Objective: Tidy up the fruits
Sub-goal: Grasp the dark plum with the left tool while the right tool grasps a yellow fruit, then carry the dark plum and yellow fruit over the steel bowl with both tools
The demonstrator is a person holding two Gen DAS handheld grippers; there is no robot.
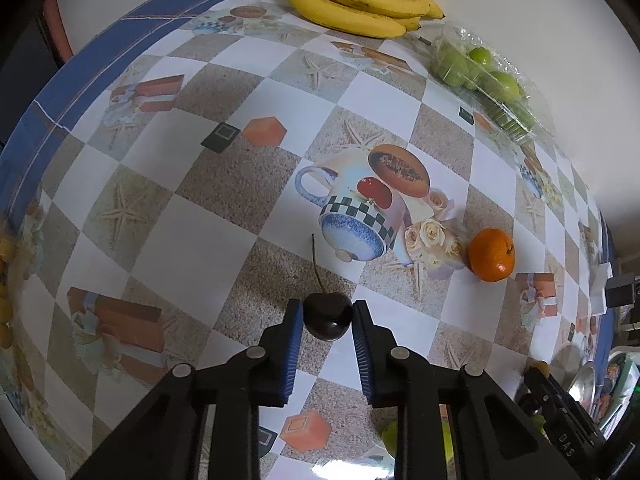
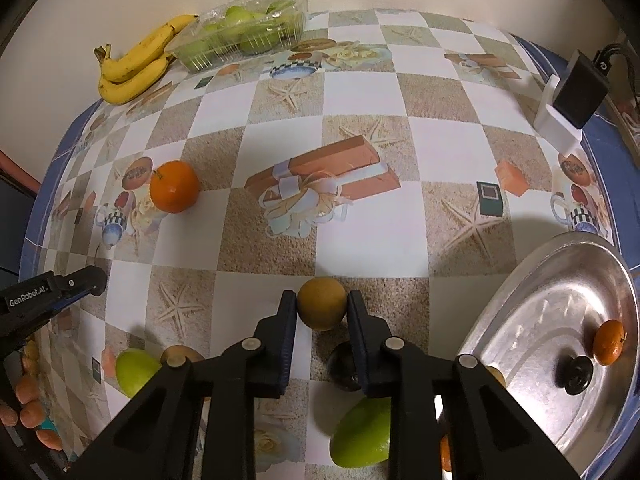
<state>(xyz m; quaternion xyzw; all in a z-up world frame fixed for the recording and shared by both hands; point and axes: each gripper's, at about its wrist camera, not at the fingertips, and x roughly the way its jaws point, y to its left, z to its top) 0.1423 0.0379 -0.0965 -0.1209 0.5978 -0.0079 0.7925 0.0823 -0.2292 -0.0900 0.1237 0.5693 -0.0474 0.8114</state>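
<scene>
On metal tray (image 2: 532, 320), tangerine (image 2: 609, 342), dark cherry (image 2: 576, 376)

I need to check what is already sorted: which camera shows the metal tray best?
The right wrist view: the metal tray lies at lower right, its inside open to view, holding a small orange fruit and a dark round one. The left wrist view catches only a shiny sliver at its right edge.

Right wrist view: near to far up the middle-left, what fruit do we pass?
Green apple → dark plum → brown fruit in the right gripper → orange → bananas.
</scene>
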